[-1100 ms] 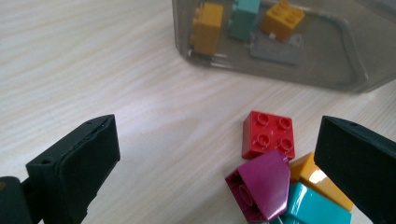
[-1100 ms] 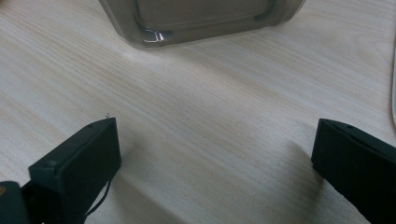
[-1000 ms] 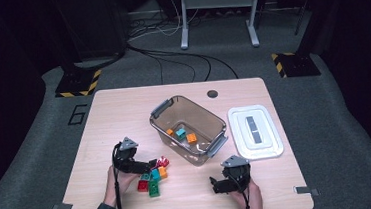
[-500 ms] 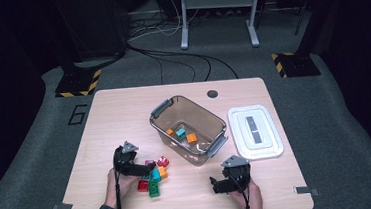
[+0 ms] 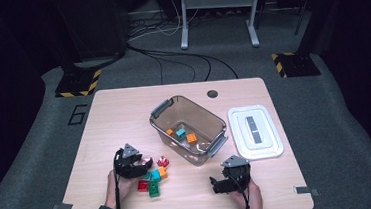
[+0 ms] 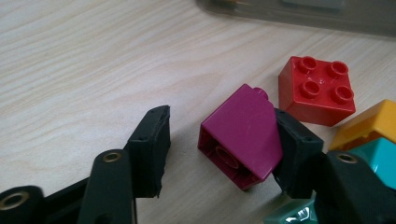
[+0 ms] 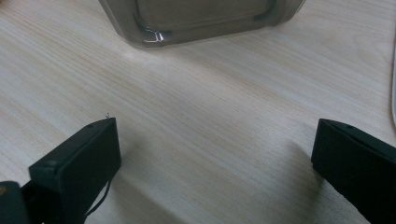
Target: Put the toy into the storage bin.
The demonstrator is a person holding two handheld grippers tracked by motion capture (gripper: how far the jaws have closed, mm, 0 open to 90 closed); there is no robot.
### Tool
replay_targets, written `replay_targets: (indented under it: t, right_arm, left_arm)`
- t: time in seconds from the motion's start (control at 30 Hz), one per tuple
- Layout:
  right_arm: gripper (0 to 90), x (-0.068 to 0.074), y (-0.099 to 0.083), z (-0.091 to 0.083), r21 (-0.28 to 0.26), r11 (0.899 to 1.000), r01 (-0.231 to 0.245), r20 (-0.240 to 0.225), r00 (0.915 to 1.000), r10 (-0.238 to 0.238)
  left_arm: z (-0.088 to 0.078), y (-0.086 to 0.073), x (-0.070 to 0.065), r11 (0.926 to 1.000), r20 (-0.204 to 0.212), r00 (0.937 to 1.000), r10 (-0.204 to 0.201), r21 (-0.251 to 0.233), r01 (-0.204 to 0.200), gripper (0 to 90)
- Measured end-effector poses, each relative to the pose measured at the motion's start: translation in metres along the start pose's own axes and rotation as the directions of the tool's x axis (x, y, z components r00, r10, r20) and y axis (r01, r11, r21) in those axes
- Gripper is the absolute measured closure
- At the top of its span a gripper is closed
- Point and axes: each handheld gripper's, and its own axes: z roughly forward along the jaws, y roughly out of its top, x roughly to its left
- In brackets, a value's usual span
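A pale wooden table (image 5: 123, 109) carries everything, with a large 6 drawn near its left edge. At its middle stands a clear plastic bin (image 5: 189, 129) with grey latch handles at two ends; inside lie two orange bricks and one teal brick, apart from each other on the floor of the bin. To the right of the bin, just beside it, the white lid (image 5: 254, 131) lies flat with its grey handle up. The right gripper (image 5: 219, 186) rests low on the table in front of the bin's near corner, held by a hand that comes in from the bottom edge; in the right gripper view its jaws stand wide apart over bare wood with nothing between them. The left gripper (image 6: 219, 149) sits at the left of a loose cluster of bricks in front of the bin. Its jaws have just been closing, and a magenta sloped brick (image 6: 240, 135) lies tipped on its side between them: the right-hand jaw in the left gripper view touches the brick's slope, while the other jaw stands clear of it with wood showing in the gap, so the brick does not look clamped. Just beyond it sits a red four-stud brick (image 6: 317, 93), upright on the table. An orange brick (image 6: 369, 123) and a teal brick (image 6: 378, 156) lie close together at the right edge.
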Motion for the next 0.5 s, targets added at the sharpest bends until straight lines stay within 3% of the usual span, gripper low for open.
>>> replay_targets:
  t: [0.13,0.3,0.5]
  right_arm:
    - [0.4,0.0001,0.0,0.0001,-0.001,1.0,-0.001,0.001,1.0,0.001]
    - [0.4,0.0,0.0,0.0001,0.0,1.0,-0.001,0.0,1.0,0.001]
    - [0.4,0.0001,0.0,0.0,-0.001,1.0,-0.002,0.001,1.0,0.002]
  left_arm:
    - [0.0002,0.0005,-0.0004,0.9997,0.003,0.9997,0.024,0.001,-0.024,49.3]
    - [-0.0003,-0.0018,-0.0007,0.9996,0.005,0.9998,0.02,-0.019,-0.02,58.1]
    - [-0.0011,-0.0025,0.0002,0.9994,0.007,0.9996,0.027,-0.022,-0.027,59.1]
